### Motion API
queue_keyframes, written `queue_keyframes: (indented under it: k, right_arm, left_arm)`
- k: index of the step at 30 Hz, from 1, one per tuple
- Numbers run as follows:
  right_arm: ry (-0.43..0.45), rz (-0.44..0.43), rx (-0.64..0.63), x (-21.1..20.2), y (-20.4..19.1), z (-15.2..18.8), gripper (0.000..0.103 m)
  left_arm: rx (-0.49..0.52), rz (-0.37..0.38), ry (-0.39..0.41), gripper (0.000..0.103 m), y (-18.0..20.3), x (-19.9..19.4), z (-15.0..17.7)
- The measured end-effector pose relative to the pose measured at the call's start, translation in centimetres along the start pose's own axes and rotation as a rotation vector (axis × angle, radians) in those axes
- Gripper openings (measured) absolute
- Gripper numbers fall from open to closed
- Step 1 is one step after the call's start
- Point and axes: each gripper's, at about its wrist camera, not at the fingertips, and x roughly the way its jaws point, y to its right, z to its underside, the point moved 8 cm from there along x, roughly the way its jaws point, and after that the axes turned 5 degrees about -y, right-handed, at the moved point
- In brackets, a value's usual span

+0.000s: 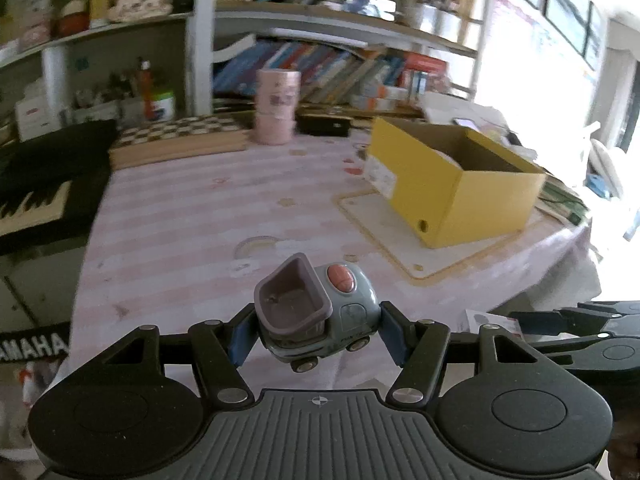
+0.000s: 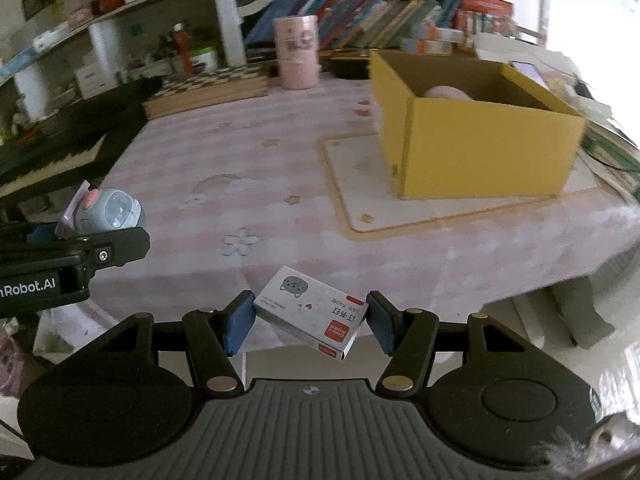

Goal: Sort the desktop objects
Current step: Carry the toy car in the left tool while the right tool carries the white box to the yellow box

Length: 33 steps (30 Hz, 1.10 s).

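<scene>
My left gripper [image 1: 316, 334] is shut on a grey toy truck [image 1: 320, 312] with a mauve tipper and a pink button, held off the pink striped tablecloth [image 1: 192, 232]. In the right wrist view that toy truck [image 2: 108, 212] shows at the left edge, in the other gripper. My right gripper [image 2: 308, 322] is shut on a small white staple box [image 2: 314, 314] with a cat drawing and a red label, held over the table's near edge. An open yellow cardboard box [image 1: 452, 184] stands on a white mat at the right; in the right wrist view the yellow box [image 2: 480, 148] has something pink inside.
A pink cylinder holder [image 1: 276, 108] stands at the back of the table beside a chessboard box [image 1: 180, 140]. A black keyboard [image 1: 36, 196] lies along the left. Shelves of books [image 2: 380, 20] fill the back wall. A white mat [image 2: 360, 184] lies under the yellow box.
</scene>
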Motion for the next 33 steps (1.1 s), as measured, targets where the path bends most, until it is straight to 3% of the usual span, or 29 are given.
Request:
queue_keyframes:
  k: [12,33]
  right_arm:
    - [0.016,0.090,0.094,-1.8,4.3,1.5,0.058]
    - [-0.002,0.113,0.128,-1.2,11.4,0.0,0.058]
  left_arm:
    - [0.099,0.100,-0.008,0.063,4.9,1.3,-0.3]
    - [0.167,0.137,-0.028,0.063,11.5,5.2,-2.8]
